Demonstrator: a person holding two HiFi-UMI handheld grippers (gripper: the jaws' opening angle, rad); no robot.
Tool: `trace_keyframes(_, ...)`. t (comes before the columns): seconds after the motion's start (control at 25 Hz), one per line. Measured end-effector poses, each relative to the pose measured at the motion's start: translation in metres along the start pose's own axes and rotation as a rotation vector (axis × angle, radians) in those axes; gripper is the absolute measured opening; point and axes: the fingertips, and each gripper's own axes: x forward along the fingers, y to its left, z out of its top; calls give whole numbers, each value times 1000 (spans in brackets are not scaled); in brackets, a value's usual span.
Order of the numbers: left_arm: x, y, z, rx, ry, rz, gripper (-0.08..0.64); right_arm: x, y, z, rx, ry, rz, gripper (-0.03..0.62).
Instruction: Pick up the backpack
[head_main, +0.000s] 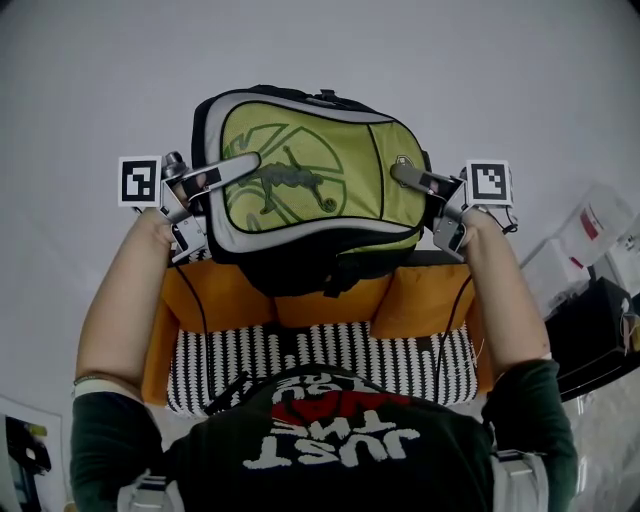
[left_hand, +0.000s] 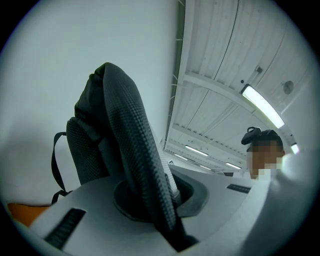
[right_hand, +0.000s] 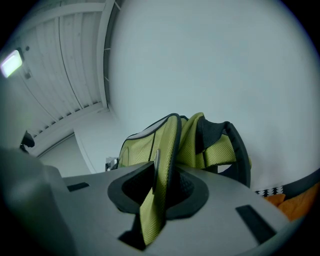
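Slippage threatens: left gripper (head_main: 243, 165) clamps only dark mesh padding (left_hand: 135, 165), right gripper (head_main: 405, 175) a thin green mesh fold (right_hand: 154, 200), so the backpack (head_main: 310, 180) between your fingers (head_main: 226, 173), over the orange chair (head_main: 215, 295), may slide free.

This looks like a test set inside an industrial hall, not a home. The left gripper view's upper right shows a ribbed panel ceiling (left_hand: 215, 50) with strip lights (left_hand: 261, 104). The head view shows a bare white wall (head_main: 320, 40), an orange armchair (head_main: 215, 295) (zigzag-patterned seat) and storage boxes (head_main: 590, 235) at the right edge.
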Motion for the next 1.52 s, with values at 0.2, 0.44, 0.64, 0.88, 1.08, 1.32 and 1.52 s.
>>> trace_keyframes(0.2, 0, 0, 0, -3, 4, 1, 35, -1, -2, 0, -6, 4, -10, 89)
trace_keyframes(0.44, 0, 0, 1, 8, 2, -8, 35, 0, 0, 0, -3, 1, -4, 89)
trace_keyframes(0.64, -1, 0, 0, 8, 2, -8, 35, 0, 0, 0, -21, -1, -11, 89)
trace_keyframes(0.88, 0, -2, 1, 12, 5, -13, 35, -1, 2, 0, -22, -5, -10, 87)
trace_keyframes(1.08, 0, -1, 1, 14, 3, -13, 35, 0, 1, 0, -34, -3, -8, 87)
trace_keyframes(1.32, -1, -2, 1, 22, 1, -18, 35, -1, 2, 1, -43, -8, -12, 87)
trace_keyframes(1.52, 0, -3, 2, 27, 0, -25, 35, -1, 4, 1, -37, -12, -11, 87)
